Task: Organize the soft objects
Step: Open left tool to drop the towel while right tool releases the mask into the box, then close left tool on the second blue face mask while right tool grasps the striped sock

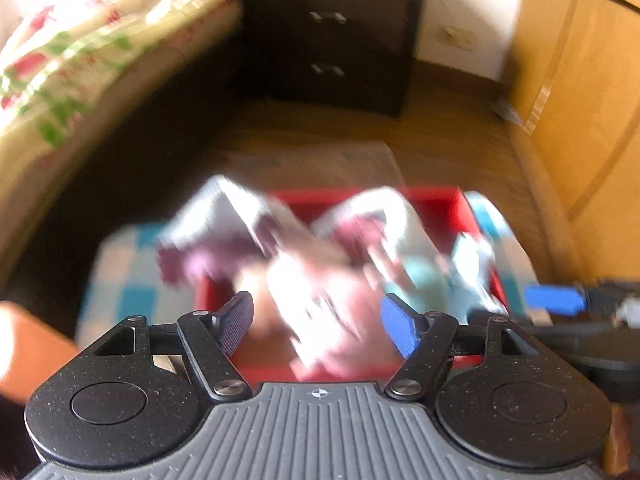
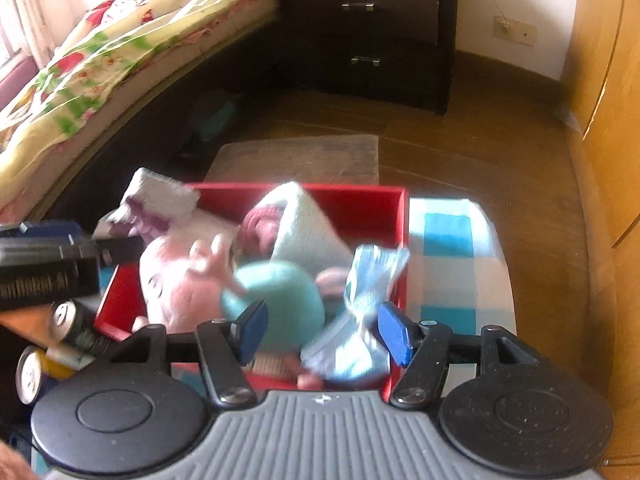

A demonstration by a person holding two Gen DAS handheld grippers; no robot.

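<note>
Left wrist view, heavily blurred: the left gripper (image 1: 318, 320) stands with jaws spread wide and nothing pressed between the pads, above the near edge of the red box (image 1: 440, 200). The box holds a pile of soft objects (image 1: 328, 280); a grey-and-purple cloth (image 1: 224, 220) hangs over its left wall. The box rests on a blue-and-white checked mat (image 1: 120, 276). At the right edge, one blue pad of the right gripper (image 1: 554, 300) enters.

Right wrist view, sharper: the right gripper (image 2: 324, 330) has jaws parted, pads clear of the contents. Individual items resolve here only: a pink plush (image 2: 180, 280) by the left wall, a teal round plush (image 2: 280, 300) near the middle, a white towel roll (image 2: 308, 232) with long axis running from the far wall toward the near right, and a light-blue cloth (image 2: 360, 304) along the right wall, long axis near to far. Cans (image 2: 72, 320) lie outside the near left corner. A dark nightstand (image 2: 384, 32) and a bed (image 2: 100, 60) stand beyond.
</note>
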